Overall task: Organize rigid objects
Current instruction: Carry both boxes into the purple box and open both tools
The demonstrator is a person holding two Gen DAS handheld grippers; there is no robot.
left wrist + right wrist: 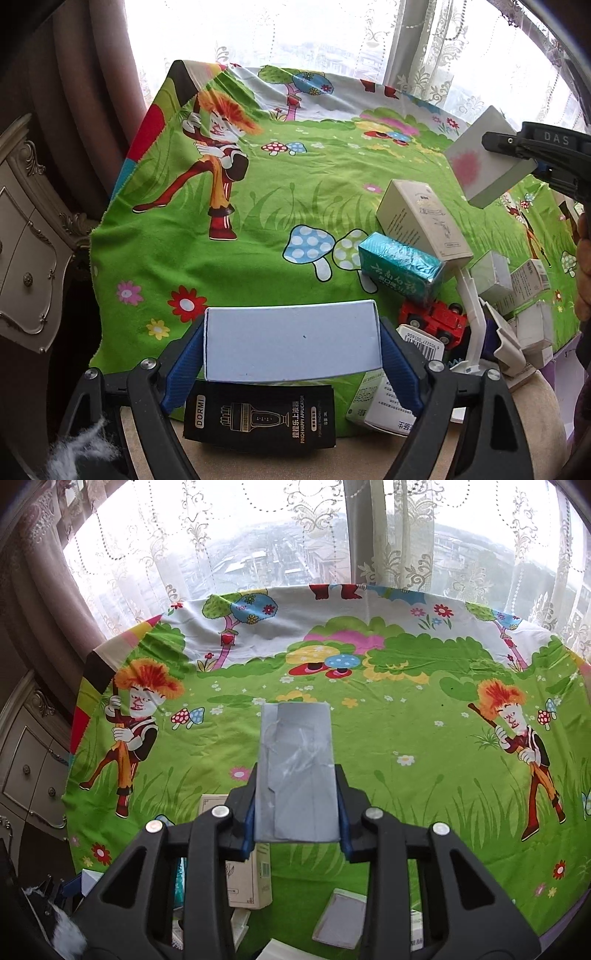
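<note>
My left gripper (291,341) is shut on a pale blue box (291,339), held just above the near edge of the cartoon-print cloth (258,206). A black DORMI box (260,415) lies under it. My right gripper (297,808) is shut on a grey box (295,768) and holds it up above the cloth (406,738). In the left wrist view that box (480,162) and the right gripper (513,151) show at the upper right, above the pile.
A pile lies at the cloth's near right: a beige carton (421,218), a teal foil box (400,267), a red toy truck (434,319), a white plastic stand (472,317), several small white boxes (528,284). A dresser (26,236) stands left. A window with lace curtains is behind.
</note>
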